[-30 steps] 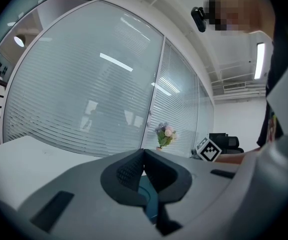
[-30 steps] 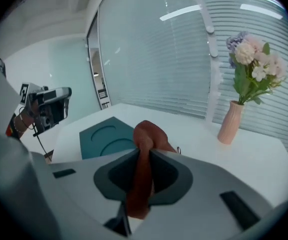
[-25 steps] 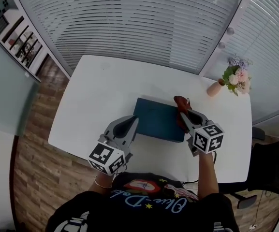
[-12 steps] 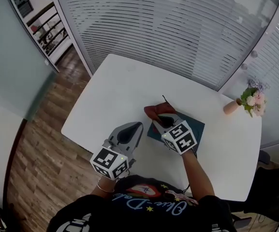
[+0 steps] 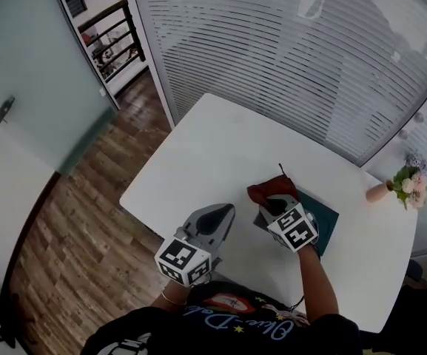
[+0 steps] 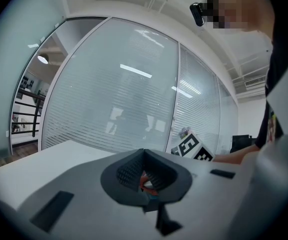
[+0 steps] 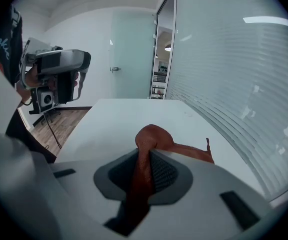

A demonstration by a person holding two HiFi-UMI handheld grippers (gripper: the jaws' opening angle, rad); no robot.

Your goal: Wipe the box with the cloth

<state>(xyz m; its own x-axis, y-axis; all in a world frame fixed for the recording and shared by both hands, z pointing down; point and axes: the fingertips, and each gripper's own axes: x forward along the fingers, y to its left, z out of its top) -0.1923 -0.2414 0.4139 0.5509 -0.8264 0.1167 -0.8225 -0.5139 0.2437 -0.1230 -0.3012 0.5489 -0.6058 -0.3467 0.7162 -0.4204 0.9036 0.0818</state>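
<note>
With the grey left gripper point(image 6: 143, 154) closed on nothing nearest the body, clamps the grey right gripper point(image 7: 146, 156) tight on a crumpled rust-red cloth point(image 5: 270, 191) at the left end of a flat dark-teal box point(image 5: 325, 224) on the white rectangular table point(image 5: 213, 154), a small vase of pink flowers point(image 5: 404, 186) beyond.

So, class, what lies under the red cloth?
The left end of the dark teal box lies beneath the red cloth. The cloth and the right claw gripping it cover that end, so its surface cannot be seen.
</note>
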